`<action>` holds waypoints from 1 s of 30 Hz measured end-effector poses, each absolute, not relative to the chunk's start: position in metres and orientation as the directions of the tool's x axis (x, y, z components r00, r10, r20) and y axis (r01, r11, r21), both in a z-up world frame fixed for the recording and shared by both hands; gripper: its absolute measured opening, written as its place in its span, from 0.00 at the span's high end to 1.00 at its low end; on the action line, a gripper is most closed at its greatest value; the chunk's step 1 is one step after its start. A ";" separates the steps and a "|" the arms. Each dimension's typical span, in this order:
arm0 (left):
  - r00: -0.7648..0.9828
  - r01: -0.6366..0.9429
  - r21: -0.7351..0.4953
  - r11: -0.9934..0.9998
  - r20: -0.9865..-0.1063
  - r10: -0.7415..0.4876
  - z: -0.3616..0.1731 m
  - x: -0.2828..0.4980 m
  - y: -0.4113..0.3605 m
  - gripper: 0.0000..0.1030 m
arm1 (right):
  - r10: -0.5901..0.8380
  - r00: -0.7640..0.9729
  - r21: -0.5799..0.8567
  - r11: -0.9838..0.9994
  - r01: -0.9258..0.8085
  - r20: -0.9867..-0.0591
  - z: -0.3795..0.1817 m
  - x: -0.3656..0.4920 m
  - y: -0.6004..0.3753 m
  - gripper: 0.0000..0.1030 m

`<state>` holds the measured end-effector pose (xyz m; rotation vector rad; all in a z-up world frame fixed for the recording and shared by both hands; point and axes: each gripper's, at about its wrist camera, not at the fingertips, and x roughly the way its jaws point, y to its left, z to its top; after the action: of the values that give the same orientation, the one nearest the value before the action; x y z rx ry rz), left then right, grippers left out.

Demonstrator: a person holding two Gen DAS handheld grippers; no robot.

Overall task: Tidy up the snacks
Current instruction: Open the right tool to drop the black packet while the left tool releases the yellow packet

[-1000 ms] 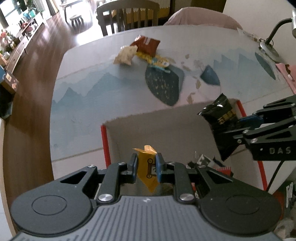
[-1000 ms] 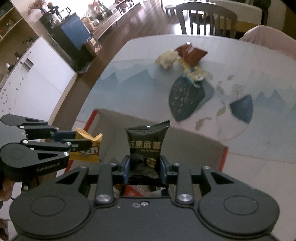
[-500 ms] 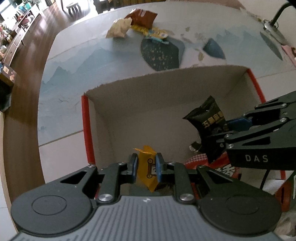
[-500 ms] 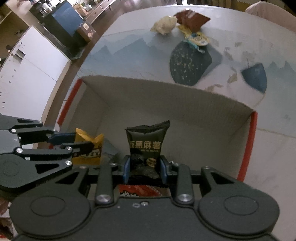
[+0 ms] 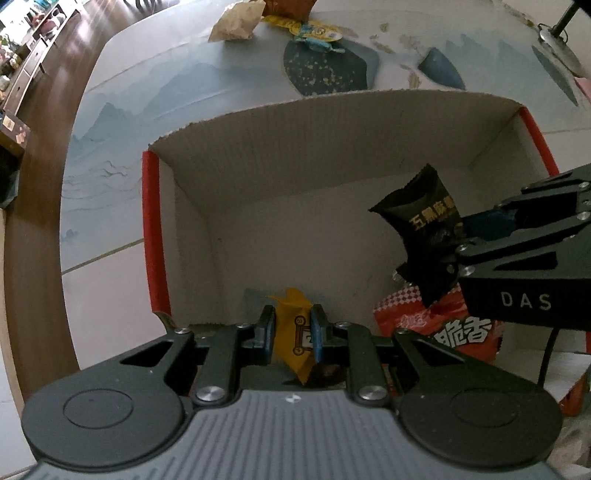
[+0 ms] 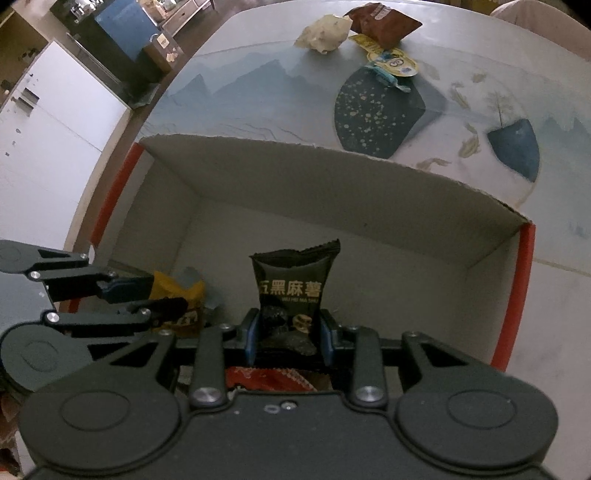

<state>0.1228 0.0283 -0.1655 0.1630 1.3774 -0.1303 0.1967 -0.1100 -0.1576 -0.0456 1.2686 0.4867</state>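
So the yellow snack packet (image 5: 295,334) is pinched between the left gripper (image 5: 293,328) fingers and it's now down low inside the cardboard box (image 5: 258,177), close to the floor of it. A second ago both grippers were only up around the box rim, so they've dropped right in. Same deal on the other side: the black snack packet (image 6: 291,291) is clamped upright in the right gripper (image 6: 290,332), hanging over the red snack bag (image 5: 443,328) that's already lying in the box. Looks to me like both are about ready to be let go, which would put two more in. Still left out on the bench (image 6: 258,96) past the box: a pale crumpled packet (image 6: 325,33), a brown packet (image 6: 380,22) and a small yellow-blue one (image 6: 391,62), all bunched together.
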 end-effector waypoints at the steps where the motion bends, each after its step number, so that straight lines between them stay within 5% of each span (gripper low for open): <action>1: 0.184 0.186 0.037 0.982 -0.983 0.002 -0.167 0.123 0.028 0.81 | 0.320 0.211 0.225 0.898 -0.378 -0.924 -0.158 0.197 -0.109 0.70; 18: 0.214 0.176 -0.013 0.984 -0.976 -0.051 -0.163 0.118 0.032 0.81 | 0.341 0.207 0.249 0.895 -0.371 -0.917 -0.155 0.194 -0.114 0.68; 30: 0.282 0.166 -0.032 0.986 -0.956 -0.078 -0.136 0.106 0.034 0.66 | 0.377 0.227 0.266 0.876 -0.402 -0.898 -0.138 0.180 -0.121 0.66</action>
<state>0.1059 0.0338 -0.1363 0.0789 1.2748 -0.1638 0.1801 -0.1207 -0.1379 -0.0235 1.2299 0.5367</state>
